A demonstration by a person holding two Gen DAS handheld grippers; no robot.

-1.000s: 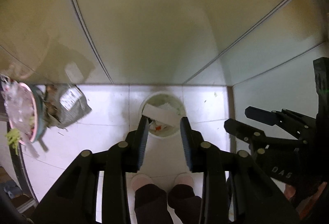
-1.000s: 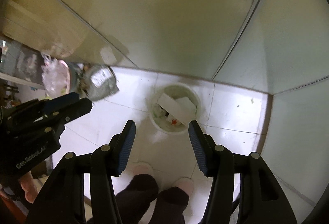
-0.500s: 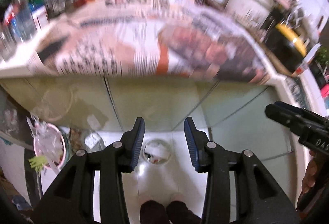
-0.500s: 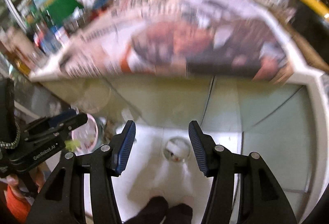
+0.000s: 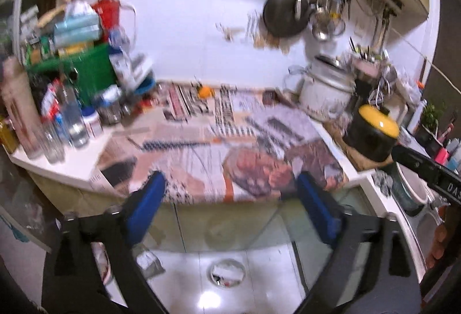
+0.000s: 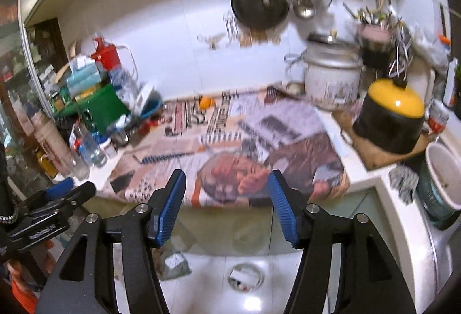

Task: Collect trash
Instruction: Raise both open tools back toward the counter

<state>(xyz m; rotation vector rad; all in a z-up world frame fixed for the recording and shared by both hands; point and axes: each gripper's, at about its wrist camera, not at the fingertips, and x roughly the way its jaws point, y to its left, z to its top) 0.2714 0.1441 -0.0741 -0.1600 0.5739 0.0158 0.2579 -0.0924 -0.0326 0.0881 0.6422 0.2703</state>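
The left gripper (image 5: 230,213) is held above the floor in front of a kitchen counter (image 5: 72,167), and its jaws are opening, already far apart, with nothing between them. The right gripper (image 6: 226,204) is beside it at a similar height; its jaws are also opening, with a moderate gap, and they hold nothing.

Ahead of both tools, the counter is covered with spread newspaper (image 6: 259,141). On the far part of the paper lies a small orange object (image 6: 206,103), too blurred to identify. To the left of the tools many bottles (image 5: 72,124) and a green box (image 5: 92,75) crowd the counter end. To the right stand a white rice cooker (image 6: 331,77) and a black pot with a yellow lid (image 6: 389,118) on a wooden board. On the white wall behind, a dark pan (image 6: 259,3) and some utensils hang.

Below the tools, on the white tiled floor (image 6: 210,296) in front of the glossy cabinet doors, stands the round trash bin (image 5: 227,273) with paper and scraps inside. It is under the gap of each gripper. A grey bag (image 6: 174,262) lies on the floor just to its left.
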